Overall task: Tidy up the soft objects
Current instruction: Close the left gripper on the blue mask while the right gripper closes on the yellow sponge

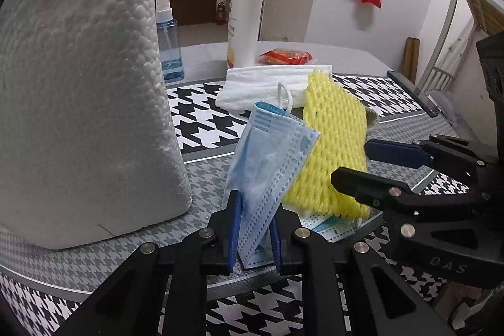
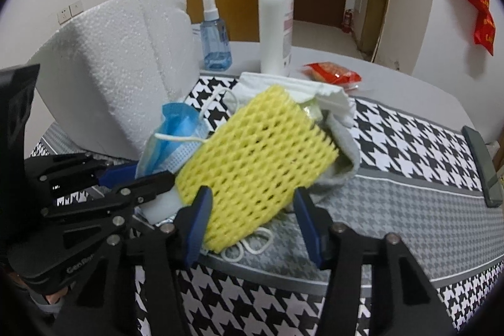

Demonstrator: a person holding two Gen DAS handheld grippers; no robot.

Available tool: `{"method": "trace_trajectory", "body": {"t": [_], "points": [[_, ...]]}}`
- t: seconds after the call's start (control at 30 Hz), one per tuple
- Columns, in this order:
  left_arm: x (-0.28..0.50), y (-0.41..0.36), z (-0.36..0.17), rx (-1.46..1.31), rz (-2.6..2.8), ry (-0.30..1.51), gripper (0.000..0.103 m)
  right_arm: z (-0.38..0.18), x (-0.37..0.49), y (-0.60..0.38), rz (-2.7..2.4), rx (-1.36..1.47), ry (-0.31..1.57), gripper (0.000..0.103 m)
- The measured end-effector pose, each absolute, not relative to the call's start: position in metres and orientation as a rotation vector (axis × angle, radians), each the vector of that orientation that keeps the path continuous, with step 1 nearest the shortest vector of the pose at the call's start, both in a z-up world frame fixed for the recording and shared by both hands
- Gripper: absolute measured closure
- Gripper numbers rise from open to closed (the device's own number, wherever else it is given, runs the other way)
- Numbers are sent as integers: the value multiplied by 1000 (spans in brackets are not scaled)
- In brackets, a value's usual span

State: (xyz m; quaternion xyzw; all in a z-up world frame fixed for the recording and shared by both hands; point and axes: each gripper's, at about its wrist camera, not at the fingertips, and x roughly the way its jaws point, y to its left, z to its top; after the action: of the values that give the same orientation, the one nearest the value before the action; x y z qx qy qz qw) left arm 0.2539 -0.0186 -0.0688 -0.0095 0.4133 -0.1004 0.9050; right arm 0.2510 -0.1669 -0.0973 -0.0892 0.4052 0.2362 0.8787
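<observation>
My left gripper (image 1: 253, 229) is shut on a blue face mask (image 1: 271, 159) and holds it upright above the mat. My right gripper (image 2: 252, 222) is closed on a yellow foam net sleeve (image 2: 255, 169), held tilted beside the mask; the sleeve also shows in the left wrist view (image 1: 330, 147), as does the right gripper (image 1: 349, 162). The mask shows in the right wrist view (image 2: 173, 140), left of the sleeve. A white folded cloth (image 1: 267, 87) lies behind them. Another mask (image 1: 330, 227) lies flat under the sleeve.
A big white foam block (image 1: 85, 99) stands at the left. A blue spray bottle (image 1: 168, 43), a white pump bottle (image 1: 245, 18) and a red snack packet (image 1: 286, 56) stand at the back. A dark phone (image 2: 482, 166) lies at the mat's right edge.
</observation>
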Motion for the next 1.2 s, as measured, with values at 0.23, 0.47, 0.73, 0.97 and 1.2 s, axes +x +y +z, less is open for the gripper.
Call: {"method": "trace_trajectory", "body": {"t": [0.23,0.47,0.73,0.97,1.2], "points": [[254,-19,-69,-19,-210,855,85,-100,253,-166,495,-179,874,76],[254,-18,-68,-24,-209,850,85,-97,251,-166,511,-171,863,97],[250,-19,-67,-18,-211,844,85,-83,244,-173,519,-131,853,96],[249,-19,-67,-16,-212,846,85,-91,244,-175,506,-124,884,95],[249,-19,-67,-14,-212,846,85,-86,239,-182,493,-103,858,55]]}}
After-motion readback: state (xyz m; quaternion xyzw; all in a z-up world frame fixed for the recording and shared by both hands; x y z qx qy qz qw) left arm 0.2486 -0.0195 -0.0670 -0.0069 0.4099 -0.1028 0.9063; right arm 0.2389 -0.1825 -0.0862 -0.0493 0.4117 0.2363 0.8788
